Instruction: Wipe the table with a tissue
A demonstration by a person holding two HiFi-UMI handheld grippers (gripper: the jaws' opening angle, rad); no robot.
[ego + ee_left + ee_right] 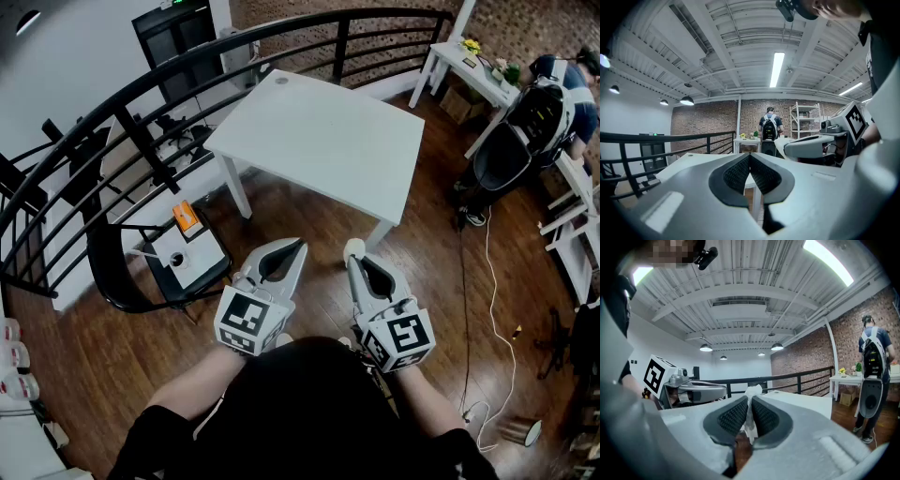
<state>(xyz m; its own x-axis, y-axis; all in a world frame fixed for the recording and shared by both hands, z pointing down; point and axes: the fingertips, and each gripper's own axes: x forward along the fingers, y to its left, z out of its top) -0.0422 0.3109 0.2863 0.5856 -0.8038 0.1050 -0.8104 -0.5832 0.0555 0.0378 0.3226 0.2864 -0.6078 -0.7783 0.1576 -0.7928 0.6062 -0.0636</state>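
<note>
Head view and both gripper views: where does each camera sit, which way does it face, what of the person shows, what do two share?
Head view: on the head, facing steeply down at the white table; forearms, left tool, right tool show.
Left gripper view: on the left tool, level along its shut jaws; right tool at right.
Right gripper view: on the right tool, along jaws shut on the tissue; left tool at left.
Both gripper views share the backpack wearer.

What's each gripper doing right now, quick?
Left gripper: jaws shut, nothing between them.
Right gripper: jaws shut on the tissue.
</note>
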